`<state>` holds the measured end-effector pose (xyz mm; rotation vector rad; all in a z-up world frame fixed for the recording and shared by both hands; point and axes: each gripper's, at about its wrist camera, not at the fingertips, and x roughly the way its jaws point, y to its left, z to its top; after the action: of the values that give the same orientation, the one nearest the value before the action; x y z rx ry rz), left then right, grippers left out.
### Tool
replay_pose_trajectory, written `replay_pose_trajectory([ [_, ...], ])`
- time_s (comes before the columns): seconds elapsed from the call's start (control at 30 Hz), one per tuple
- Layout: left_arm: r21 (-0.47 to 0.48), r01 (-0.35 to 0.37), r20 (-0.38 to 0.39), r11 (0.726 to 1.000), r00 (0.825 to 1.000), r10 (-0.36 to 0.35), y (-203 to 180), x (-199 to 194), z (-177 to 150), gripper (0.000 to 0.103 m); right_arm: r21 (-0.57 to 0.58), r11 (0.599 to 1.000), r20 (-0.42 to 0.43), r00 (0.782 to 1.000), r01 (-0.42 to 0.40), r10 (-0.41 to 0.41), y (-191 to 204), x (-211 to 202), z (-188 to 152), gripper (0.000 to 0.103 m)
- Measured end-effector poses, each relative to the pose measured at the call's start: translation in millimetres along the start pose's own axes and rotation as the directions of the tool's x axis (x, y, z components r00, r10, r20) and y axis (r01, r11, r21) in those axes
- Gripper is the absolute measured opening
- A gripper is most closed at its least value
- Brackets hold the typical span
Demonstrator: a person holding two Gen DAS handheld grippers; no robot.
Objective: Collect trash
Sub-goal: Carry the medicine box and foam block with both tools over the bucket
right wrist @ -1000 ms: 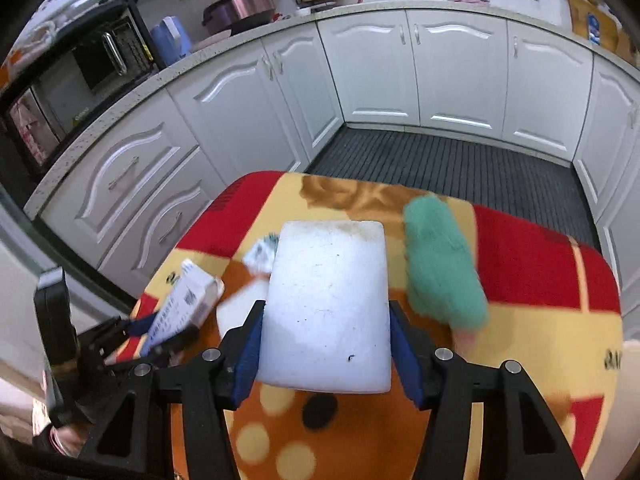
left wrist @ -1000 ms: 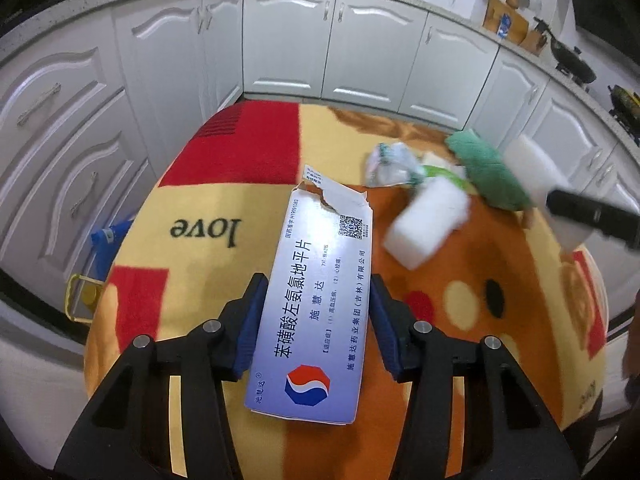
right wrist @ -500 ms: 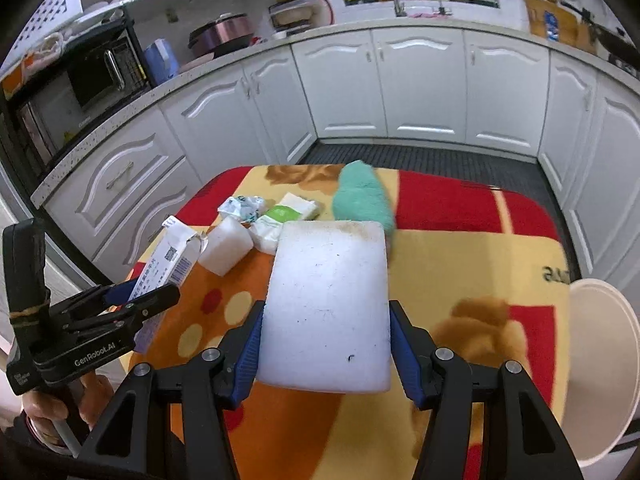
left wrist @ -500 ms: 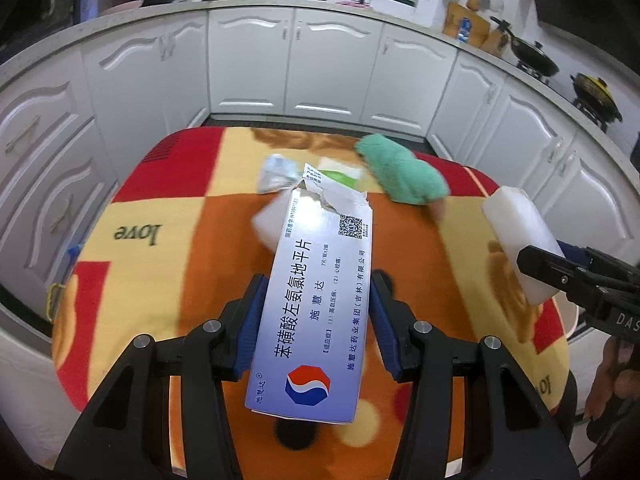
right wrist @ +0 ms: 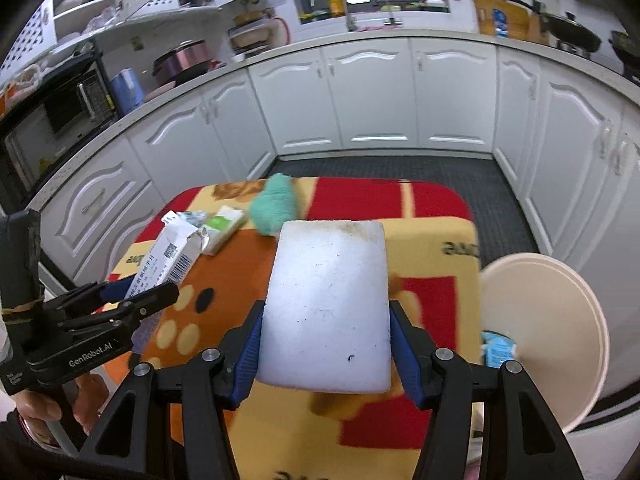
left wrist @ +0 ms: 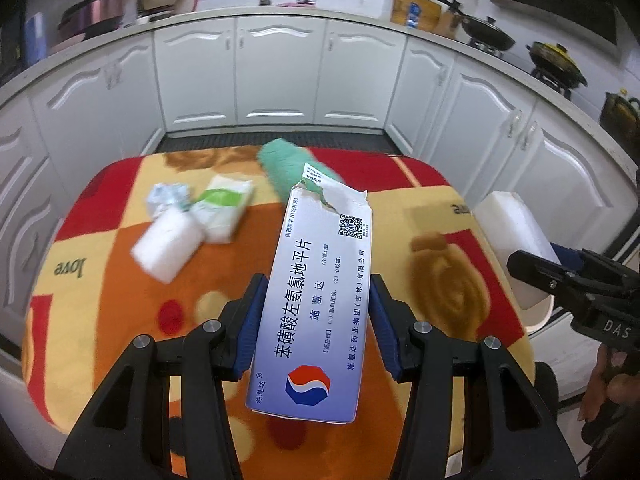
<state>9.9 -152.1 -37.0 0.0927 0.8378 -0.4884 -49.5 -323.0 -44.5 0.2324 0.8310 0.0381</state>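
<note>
Two grippers: each one holds a piece of trash above the table.
Left gripper (left wrist: pixel 316 312): its two blue pads press the sides of a box, so it is closed only as far as the box lets it.
Box (left wrist: pixel 316 300): a long white and blue medicine box with a torn top end. It sticks out past the pads and hangs in the air over the table. In the right wrist view the box (right wrist: pixel 166 262) is at the left side, over the table's left edge.
Table (left wrist: pixel 104 288): it has a cloth with red, orange and yellow squares.
Bottle (left wrist: pixel 166 246): a small white one, lying on its side on the left part of the cloth.
Tissue pack (left wrist: pixel 222 208): white and green, touching the bottle.
Wrapper (left wrist: pixel 168 196): crumpled, just beside the tissue pack, at the back left.
Green cloth (left wrist: pixel 288 168): a fuzzy lump at the far edge of the table, partly behind the box.
Right gripper (right wrist: pixel 326 344): its blue pads squeeze a foam block from both sides.
Foam block (right wrist: pixel 328 300): white, flat, a bit dirty, held up over the right part of the table.
Bin (right wrist: pixel 560 320): a round cream one, just past the table's right edge, with a blue scrap inside.
</note>
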Motion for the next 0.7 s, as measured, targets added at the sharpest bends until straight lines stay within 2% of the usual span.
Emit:
replay_pose_trajectory([
  [0.7, 0.143, 0.075, -0.034, 0.987, 0.997, -0.071, -104.9, 38.1, 13.5, 0.048, 0.150, 0.981, 0.000, 0.992, 0.126, -0.127, -97.4, -32.0, -27.6, 0.057],
])
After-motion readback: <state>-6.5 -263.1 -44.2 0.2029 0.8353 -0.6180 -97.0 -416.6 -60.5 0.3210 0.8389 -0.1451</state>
